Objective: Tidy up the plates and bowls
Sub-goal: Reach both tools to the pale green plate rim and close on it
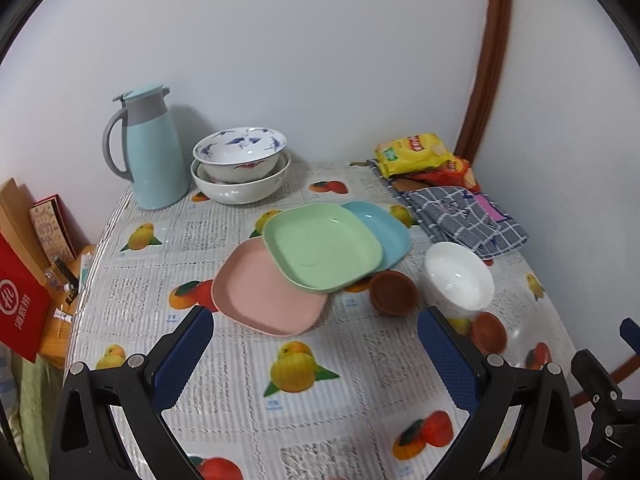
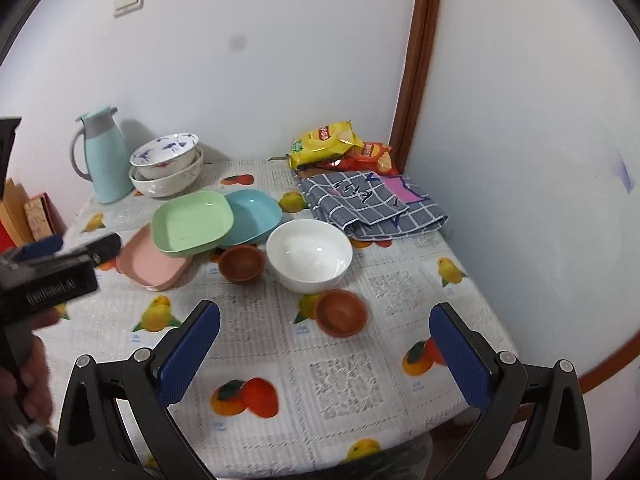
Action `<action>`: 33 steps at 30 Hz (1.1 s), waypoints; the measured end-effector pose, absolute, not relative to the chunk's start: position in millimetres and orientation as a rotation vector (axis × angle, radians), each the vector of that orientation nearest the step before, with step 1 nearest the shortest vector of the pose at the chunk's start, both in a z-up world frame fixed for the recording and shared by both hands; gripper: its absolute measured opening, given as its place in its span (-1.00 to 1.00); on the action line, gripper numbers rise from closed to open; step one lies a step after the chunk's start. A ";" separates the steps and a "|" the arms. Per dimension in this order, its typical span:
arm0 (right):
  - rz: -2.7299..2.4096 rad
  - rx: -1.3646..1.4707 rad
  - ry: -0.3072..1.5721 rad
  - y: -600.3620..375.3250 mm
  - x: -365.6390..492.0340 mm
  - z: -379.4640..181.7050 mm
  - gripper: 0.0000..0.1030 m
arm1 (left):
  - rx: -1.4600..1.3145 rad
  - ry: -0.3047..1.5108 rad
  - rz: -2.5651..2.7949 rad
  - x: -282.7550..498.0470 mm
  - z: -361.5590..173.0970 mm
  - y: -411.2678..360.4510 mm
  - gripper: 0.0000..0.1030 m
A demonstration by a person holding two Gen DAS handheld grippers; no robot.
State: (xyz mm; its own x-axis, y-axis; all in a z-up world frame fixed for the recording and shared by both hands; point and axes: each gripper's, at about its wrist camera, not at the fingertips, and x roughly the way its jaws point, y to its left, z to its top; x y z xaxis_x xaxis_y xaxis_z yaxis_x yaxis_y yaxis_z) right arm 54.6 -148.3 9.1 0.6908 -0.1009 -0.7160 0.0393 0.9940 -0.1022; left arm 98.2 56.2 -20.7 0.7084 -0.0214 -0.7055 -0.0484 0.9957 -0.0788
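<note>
Left gripper (image 1: 316,344) and right gripper (image 2: 325,340) hover above the near table (image 2: 340,380), fingers apart on both, holding nothing. Mid-table: green plate (image 2: 192,224) overlapping pink plate (image 2: 154,266) and blue plate (image 2: 256,216). Right of them: white bowl (image 2: 308,254), two brown bowls (image 2: 242,264) (image 2: 342,312). Far left: two stacked patterned bowls (image 2: 166,168). Far right: yellow snack bag (image 2: 322,142), label unreadable.
</note>
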 end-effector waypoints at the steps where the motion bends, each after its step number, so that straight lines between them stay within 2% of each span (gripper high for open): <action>1: -0.078 -0.079 0.802 -148.1 59.4 6.5 1.00 | -0.095 0.787 0.018 101.7 -22.2 58.3 0.99; 6: -0.016 0.040 0.842 -154.9 85.3 -4.5 1.00 | -0.097 0.803 0.036 121.6 -30.7 70.4 0.99; 19: 0.077 0.116 0.873 -133.3 160.4 -34.3 0.97 | -0.124 0.882 0.020 191.2 -63.0 94.2 0.93; 22: 0.112 0.125 0.879 -122.4 184.0 -42.4 0.89 | -0.128 0.908 0.030 208.2 -74.6 98.9 0.92; 24: 0.130 0.122 0.891 -114.0 199.8 -49.2 0.77 | -0.127 0.924 0.040 219.7 -81.8 101.7 0.92; 29: 0.154 0.129 0.932 -95.7 236.9 -73.2 0.58 | -0.123 0.934 0.042 245.2 -95.2 106.6 0.76; 31: 0.168 0.142 0.953 -90.9 248.7 -82.9 0.55 | -0.135 0.952 0.024 257.3 -102.6 107.3 0.46; 33: 0.178 0.149 0.968 -85.9 257.8 -91.8 0.44 | -0.154 0.967 0.032 266.3 -110.9 109.4 0.44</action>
State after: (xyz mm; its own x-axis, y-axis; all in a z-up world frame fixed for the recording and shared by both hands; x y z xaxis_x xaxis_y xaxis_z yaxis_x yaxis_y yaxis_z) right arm 257.8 -85.9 -91.8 0.5544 0.2162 -0.8037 -0.0832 0.9752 0.2049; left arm 266.3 109.4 -110.9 0.5685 -0.0420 -0.8216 -0.0955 0.9886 -0.1166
